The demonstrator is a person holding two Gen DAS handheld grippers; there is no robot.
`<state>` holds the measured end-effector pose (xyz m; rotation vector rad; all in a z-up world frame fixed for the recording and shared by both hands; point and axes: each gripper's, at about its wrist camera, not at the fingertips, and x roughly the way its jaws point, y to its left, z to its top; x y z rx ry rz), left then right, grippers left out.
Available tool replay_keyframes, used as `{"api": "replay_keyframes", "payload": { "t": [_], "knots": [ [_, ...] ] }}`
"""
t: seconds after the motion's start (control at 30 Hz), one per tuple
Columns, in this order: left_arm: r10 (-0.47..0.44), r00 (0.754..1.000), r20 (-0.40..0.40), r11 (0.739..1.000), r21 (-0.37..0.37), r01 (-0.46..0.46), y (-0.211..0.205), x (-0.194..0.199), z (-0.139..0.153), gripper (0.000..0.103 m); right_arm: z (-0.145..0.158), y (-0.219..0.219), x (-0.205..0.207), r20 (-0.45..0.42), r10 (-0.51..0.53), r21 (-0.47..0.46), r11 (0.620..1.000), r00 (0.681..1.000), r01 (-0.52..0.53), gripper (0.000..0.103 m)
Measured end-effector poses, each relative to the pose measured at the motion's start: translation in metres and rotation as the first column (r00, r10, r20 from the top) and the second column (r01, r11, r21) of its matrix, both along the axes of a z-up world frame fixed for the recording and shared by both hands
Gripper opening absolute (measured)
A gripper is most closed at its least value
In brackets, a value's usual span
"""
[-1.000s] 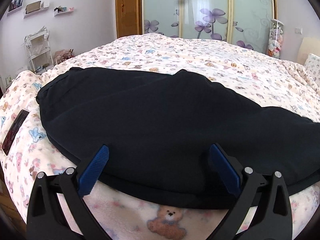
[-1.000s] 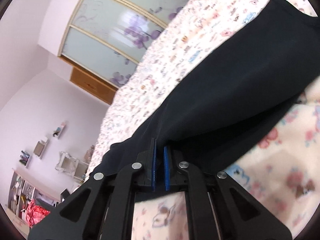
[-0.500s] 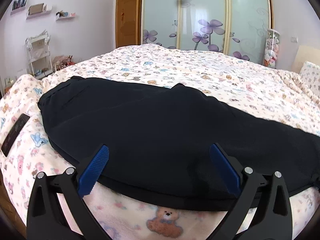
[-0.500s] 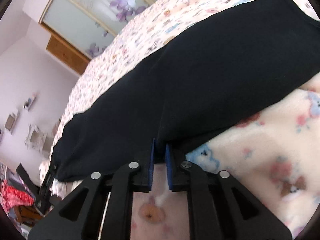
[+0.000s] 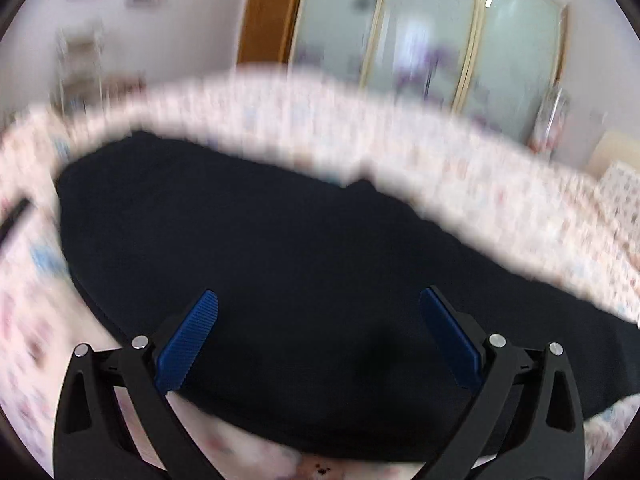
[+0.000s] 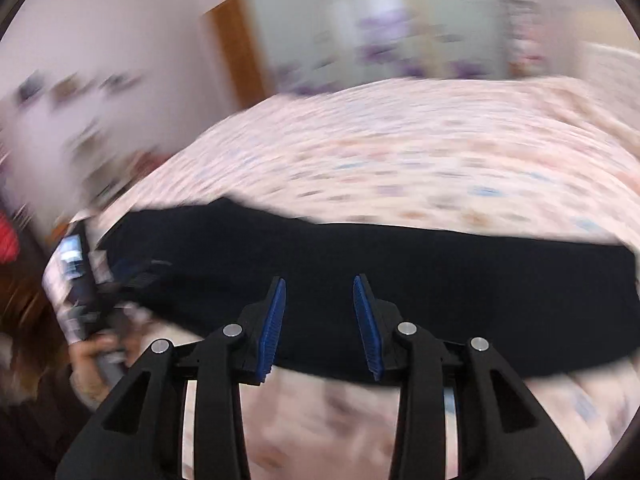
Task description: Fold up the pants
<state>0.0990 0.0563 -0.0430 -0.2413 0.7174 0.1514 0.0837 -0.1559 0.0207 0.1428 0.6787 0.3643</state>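
Now right tool (image 6: 319, 328) has apparently released pants (image 6: 400, 272).

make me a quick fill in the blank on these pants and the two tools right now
1. The pants lying on the bed are ____ in colour.
2. The left tool has its blue pads spread wide, so it is ____.
3. The right tool is open and grips ____ between its pads.
4. The pants lie on a patterned ____ that covers the bed.

Missing words: black; open; nothing; blanket
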Motion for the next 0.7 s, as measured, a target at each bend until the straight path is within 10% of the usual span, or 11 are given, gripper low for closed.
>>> {"api": "replay_keyframes", "payload": {
  "t": [0.13,0.23,0.47,0.7],
  "knots": [
    [0.000,1.000,-0.011,1.000,-0.029,0.000,0.005,-0.001,-0.006,0.101,-0.035,0.068,0.055,-0.136,0.173,0.061,0.984,0.976,-0.166,0.037],
    [0.003,1.000,-0.016,0.999,-0.039,-0.003,0.007,-0.001,-0.008,0.101,-0.088,0.095,0.089,-0.393,0.200,0.012,0.977,0.897,-0.213,0.038],
    [0.059,0.998,-0.019,0.998,-0.016,-0.060,0.000,-0.001,-0.007,0.101,-0.005,0.111,0.130,-0.145,0.264,0.043,0.964,0.953,-0.261,0.037],
    [0.060,0.998,-0.029,0.998,-0.004,-0.060,0.002,-0.001,-0.009,0.101,-0.018,0.179,0.234,-0.271,0.305,0.145,0.951,0.913,-0.274,0.037]
  ]
}}
